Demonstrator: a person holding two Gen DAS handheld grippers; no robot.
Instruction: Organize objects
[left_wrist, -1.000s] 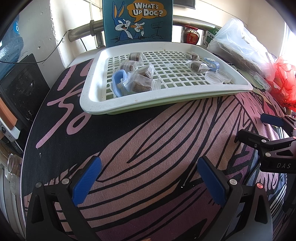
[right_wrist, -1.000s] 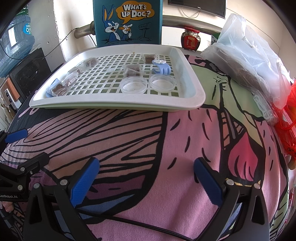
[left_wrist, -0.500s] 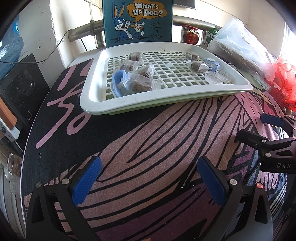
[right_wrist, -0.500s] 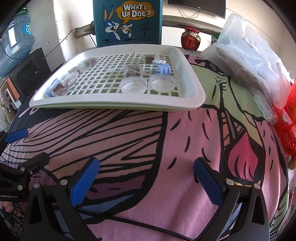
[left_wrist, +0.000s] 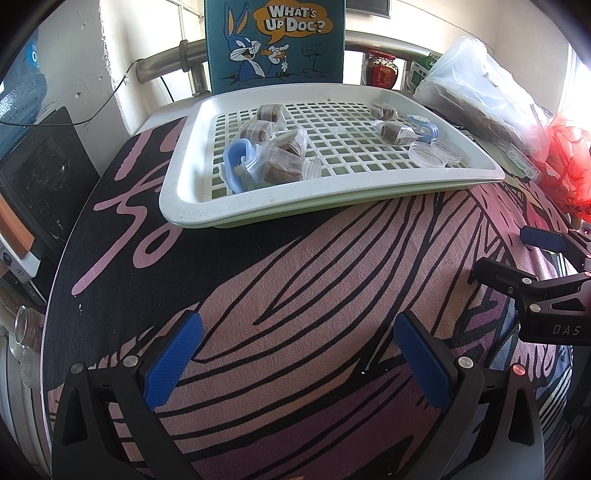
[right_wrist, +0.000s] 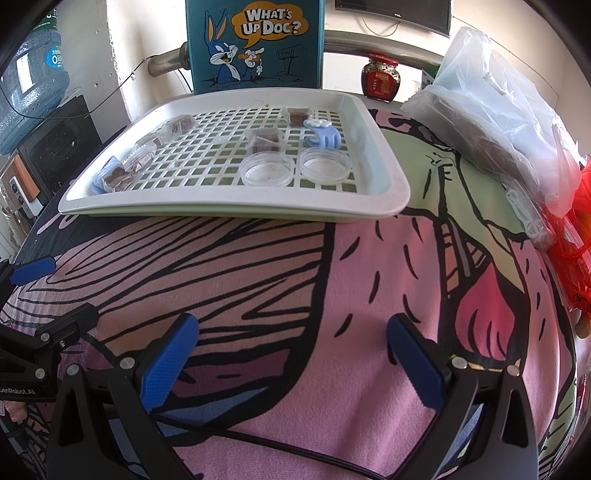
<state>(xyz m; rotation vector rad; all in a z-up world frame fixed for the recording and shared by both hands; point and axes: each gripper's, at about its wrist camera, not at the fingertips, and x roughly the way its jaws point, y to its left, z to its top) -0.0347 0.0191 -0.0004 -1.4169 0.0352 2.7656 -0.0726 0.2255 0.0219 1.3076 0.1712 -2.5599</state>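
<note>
Tray (right_wrist: 388, 192) of wrapped sweets (left_wrist: 284, 166), clips, dishes (right_wrist: 266, 170): straight ahead of both tongs, well apart; right gripper (right_wrist: 291, 354) nearer the dishes, left gripper (left_wrist: 299, 354) the sweets; both agape, empty.

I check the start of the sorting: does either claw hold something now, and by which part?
Nothing is held. The left claw and the right claw are both open above the cloth, apart from the tray.

The cloth-covered surface (right_wrist: 295, 280) lies bare ahead of both wide-open hand-held grippers. At 12 o'clock the tray (right_wrist: 388, 177) blocks the way. At 2 o'clock a plastic bag (right_wrist: 498, 110) sits. A blue box (right_wrist: 255, 44) stands behind the tray.
</note>
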